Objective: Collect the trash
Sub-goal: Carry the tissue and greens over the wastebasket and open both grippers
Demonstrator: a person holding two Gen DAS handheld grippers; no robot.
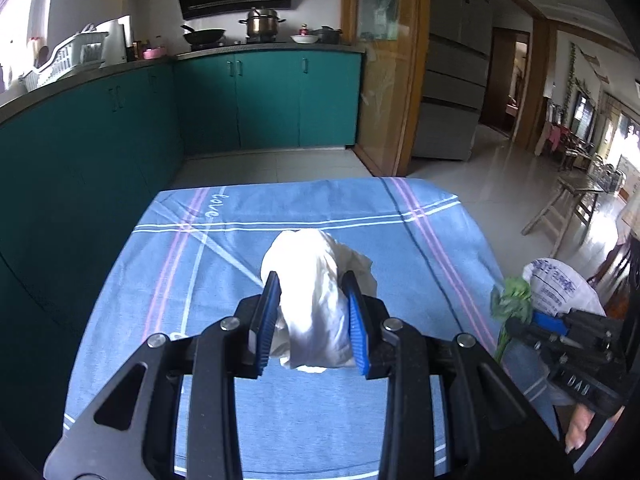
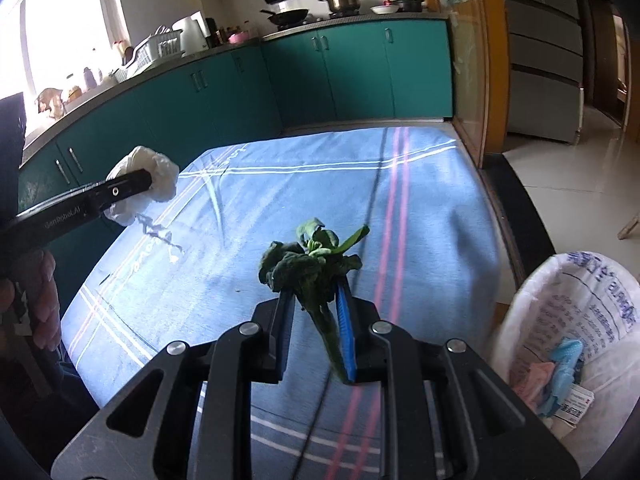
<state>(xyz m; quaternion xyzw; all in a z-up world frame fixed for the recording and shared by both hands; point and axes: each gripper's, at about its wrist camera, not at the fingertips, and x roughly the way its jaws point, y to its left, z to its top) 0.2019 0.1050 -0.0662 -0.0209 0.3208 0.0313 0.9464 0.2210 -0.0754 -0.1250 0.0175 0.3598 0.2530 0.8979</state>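
Left gripper point(image 1: 312, 292) clenched on crumpled tissue point(image 1: 316, 280), right gripper point(image 2: 314, 300) clenched on wilted greens point(image 2: 310, 264), stem toward the holder, leaves far, white bag point(image 2: 576, 320) to the right, blue cloth point(image 2: 420, 200) beneath.

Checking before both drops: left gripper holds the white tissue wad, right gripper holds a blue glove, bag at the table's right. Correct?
Not quite. The right gripper is shut on wilted greens, as the right wrist view shows; the blue item lies in the bag. The rest stands.

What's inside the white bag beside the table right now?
In the white bag, the right wrist view shows crumpled blue and pink material and a small printed label or packet. Anything under them is hidden.
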